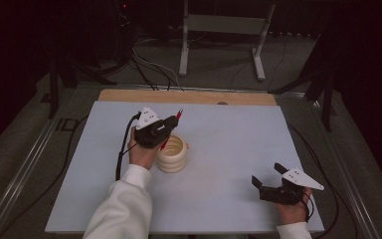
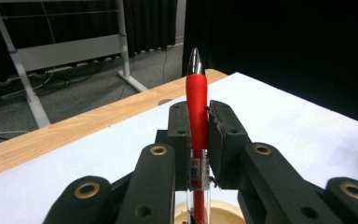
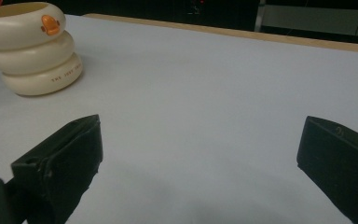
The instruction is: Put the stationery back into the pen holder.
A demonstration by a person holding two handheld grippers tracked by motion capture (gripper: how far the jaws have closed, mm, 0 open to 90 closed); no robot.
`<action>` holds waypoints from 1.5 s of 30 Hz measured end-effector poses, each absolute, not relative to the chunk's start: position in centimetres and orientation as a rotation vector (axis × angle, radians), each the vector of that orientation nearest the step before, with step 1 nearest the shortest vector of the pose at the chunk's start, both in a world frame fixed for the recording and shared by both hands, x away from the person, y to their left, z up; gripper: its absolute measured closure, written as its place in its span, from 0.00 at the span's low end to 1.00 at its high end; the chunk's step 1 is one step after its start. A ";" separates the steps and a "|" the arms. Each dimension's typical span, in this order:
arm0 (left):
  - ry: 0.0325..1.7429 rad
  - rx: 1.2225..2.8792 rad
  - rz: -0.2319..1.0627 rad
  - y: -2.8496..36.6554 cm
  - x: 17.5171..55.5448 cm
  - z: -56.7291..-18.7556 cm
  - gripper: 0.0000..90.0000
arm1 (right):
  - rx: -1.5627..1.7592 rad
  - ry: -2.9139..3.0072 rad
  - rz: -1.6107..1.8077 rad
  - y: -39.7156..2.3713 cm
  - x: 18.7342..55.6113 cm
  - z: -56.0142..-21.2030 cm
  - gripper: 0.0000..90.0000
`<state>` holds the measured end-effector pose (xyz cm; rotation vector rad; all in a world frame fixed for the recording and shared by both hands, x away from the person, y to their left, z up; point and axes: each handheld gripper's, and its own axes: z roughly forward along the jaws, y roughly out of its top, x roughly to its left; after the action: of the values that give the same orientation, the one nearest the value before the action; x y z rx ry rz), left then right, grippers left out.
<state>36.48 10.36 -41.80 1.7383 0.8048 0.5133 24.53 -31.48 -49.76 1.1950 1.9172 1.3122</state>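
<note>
Over the cream cup (image 1: 172, 154), left gripper (image 1: 171, 124) clamps a red pen (image 1: 171, 130), tilted, tip up-right. Right gripper (image 1: 268, 178) rests low near table (image 1: 229, 144) edge, jaws wide, nothing between.

Left tool (image 1: 171, 124) holds red pen (image 1: 171, 130), seemingly over cup (image 1: 172, 154)

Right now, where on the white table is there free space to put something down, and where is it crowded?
The white table top is bare between the cream ringed holder and the right tool, which rests open at the near right corner. The whole far right part is free too. It is crowded only at the holder, where the left tool holds a red pen above its opening.
</note>
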 end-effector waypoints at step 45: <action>0.893 1.790 0.507 10.7 34.6 -45.6 0.38 | 1.193 1.920 1.311 -31.5 24.5 -49.8 0.01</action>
<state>34.60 10.67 -45.63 1.7899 0.8928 0.5067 24.54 -31.45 -49.79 1.1932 1.9205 1.3107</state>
